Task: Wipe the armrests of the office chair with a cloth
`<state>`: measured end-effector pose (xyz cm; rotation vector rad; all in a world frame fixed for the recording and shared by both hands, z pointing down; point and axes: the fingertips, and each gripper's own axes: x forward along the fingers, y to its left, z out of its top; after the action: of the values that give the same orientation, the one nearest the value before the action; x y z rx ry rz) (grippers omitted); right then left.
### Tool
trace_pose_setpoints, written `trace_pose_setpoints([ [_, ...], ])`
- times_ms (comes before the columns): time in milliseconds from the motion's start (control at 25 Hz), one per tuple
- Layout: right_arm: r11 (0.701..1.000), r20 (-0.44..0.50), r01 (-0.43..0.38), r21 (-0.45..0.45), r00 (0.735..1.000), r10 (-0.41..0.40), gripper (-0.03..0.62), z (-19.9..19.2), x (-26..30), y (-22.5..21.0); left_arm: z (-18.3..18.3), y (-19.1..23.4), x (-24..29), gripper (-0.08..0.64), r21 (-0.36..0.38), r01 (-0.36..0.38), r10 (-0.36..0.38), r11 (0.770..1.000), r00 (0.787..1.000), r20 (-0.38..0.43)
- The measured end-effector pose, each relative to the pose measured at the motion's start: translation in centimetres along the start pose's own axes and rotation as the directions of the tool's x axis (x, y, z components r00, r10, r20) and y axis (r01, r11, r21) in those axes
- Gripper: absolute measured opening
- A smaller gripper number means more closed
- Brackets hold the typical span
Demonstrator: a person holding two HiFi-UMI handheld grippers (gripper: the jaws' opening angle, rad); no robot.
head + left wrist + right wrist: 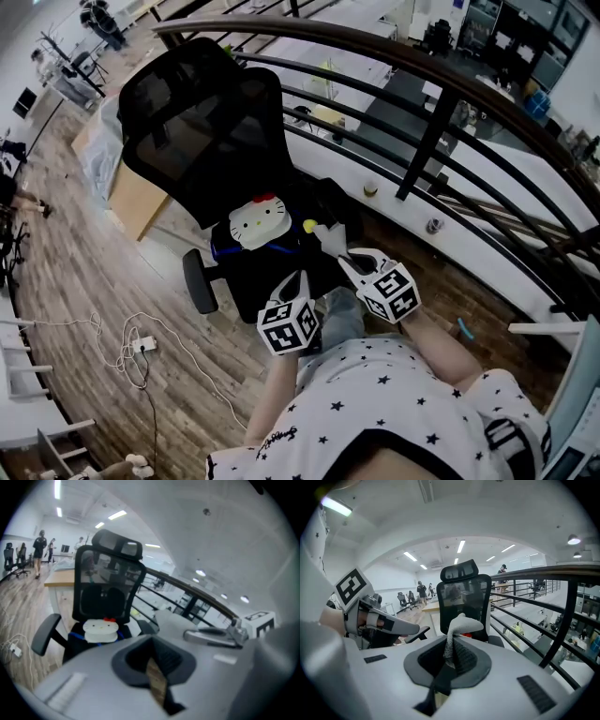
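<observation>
The right gripper (450, 660) has its jaws pinched on a pale cloth (459, 627), which stands up loose in front of the office chair (202, 131), not yet touching either armrest. The left gripper (154, 663) has its jaws together with nothing between them. Only a narrow fold seems caught, so dragging it along an armrest could pull the cloth free. The chair may also swivel or roll under pressure, since nothing steadies it, and the railing (441, 103) runs just beyond. In the head view the left armrest (199, 281) shows plainly, near a cat-face cushion (259, 221). The right armrest sits largely behind the cloth and gripper. The chair's base is out of sight, and the left gripper view is blurred.
</observation>
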<state>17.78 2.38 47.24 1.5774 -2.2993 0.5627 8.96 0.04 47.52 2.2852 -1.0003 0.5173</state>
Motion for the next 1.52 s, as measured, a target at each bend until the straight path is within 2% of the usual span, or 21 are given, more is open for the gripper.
trace_pose_setpoints([
  [520,1.000,0.080,-0.012,-0.013,0.997,0.013,0.027,1.6,-2.3,2.3,-1.3,0.8,-2.7,0.006,0.015,-0.027,0.026,1.000,0.999,0.022],
  [1000,1.000,0.096,0.013,0.003,0.995,-0.013,0.026,2.7,-2.4,2.3,-0.9,1.3,-2.6,0.006,0.021,-0.019,0.019,1.000,1.000,0.026],
  [1520,1.000,0.129,0.002,0.000,0.992,-0.002,0.026,3.3,-3.0,3.2,-1.1,1.1,-2.4,0.006,0.012,-0.002,0.002,1.000,1.000,0.020],
])
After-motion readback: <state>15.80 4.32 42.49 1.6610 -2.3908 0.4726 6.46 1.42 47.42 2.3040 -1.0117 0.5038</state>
